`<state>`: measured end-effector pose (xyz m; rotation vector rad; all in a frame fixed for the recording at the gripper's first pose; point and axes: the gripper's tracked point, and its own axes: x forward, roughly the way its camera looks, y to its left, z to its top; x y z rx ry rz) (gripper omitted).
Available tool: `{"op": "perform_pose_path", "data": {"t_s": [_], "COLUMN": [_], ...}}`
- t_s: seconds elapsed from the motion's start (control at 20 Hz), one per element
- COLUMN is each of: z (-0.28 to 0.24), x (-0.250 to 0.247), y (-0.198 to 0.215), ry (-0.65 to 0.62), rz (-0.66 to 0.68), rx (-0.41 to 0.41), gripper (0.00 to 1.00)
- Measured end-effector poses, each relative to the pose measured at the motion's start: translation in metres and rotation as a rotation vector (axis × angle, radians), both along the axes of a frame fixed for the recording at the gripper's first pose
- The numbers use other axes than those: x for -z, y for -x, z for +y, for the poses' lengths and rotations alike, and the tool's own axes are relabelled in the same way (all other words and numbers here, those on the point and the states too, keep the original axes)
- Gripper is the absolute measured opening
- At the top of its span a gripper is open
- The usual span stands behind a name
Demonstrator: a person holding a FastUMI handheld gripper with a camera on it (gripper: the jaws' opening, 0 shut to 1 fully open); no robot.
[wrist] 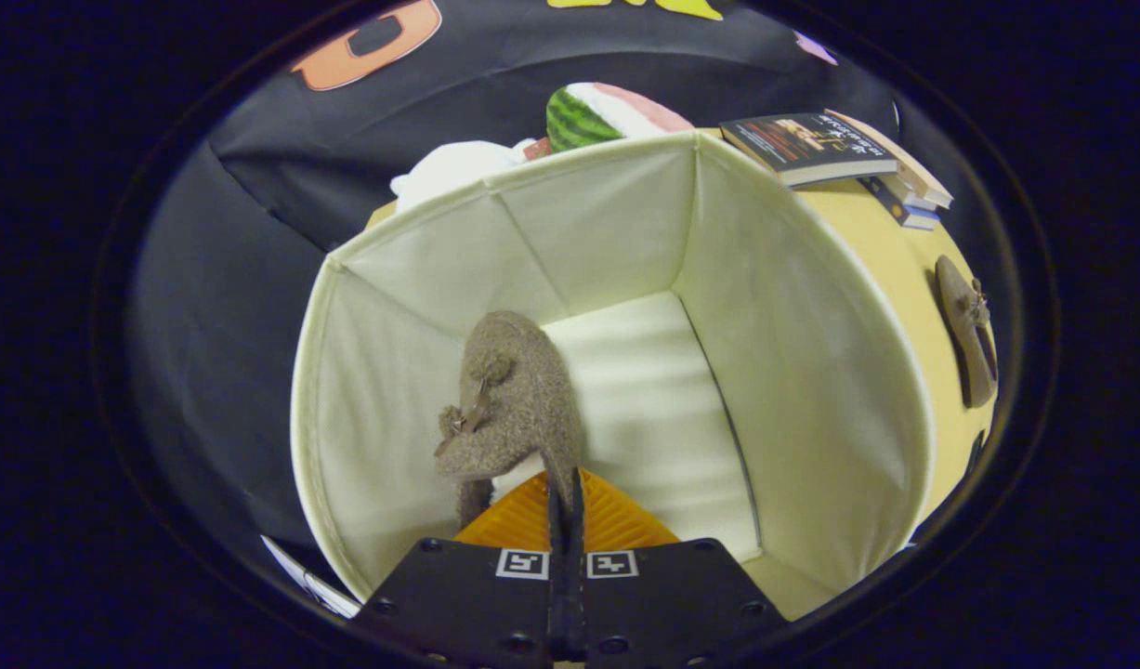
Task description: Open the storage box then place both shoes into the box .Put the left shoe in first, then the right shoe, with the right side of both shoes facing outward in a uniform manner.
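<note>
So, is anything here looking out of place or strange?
Nothing stands out. The gripper is shut on the shoe, holding it inside the open storage box above the floor. The second shoe waits on the table beside the box.

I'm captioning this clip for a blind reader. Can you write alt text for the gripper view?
The gripper, shut on the rim of a fuzzy brown shoe, holds it inside the open cream storage box. A second shoe lies on the yellow table beside the box, near stacked books.
</note>
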<state>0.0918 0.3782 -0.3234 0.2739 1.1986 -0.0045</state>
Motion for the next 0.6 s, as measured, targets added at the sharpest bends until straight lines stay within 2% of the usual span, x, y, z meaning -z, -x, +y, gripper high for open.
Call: {"op": "perform_pose_path", "data": {"t_s": [0.15,0.3,0.35,0.45,0.6], "z": [0.002,-0.001,-0.003,-0.01,-0.023], "x": [0.002,-0.011,-0.017,-0.034,-0.076], "y": [0.002,0.001,0.002,0.002,0.0], "ry": [-0.026,-0.037,-0.036,-0.037,-0.039], "rz": [0.02,-0.005,-0.021,-0.072,-0.184], "rx": [-0.005,-0.037,-0.046,-0.068,-0.116], "gripper": [0.06,0.31,0.35,0.54,0.93]}}
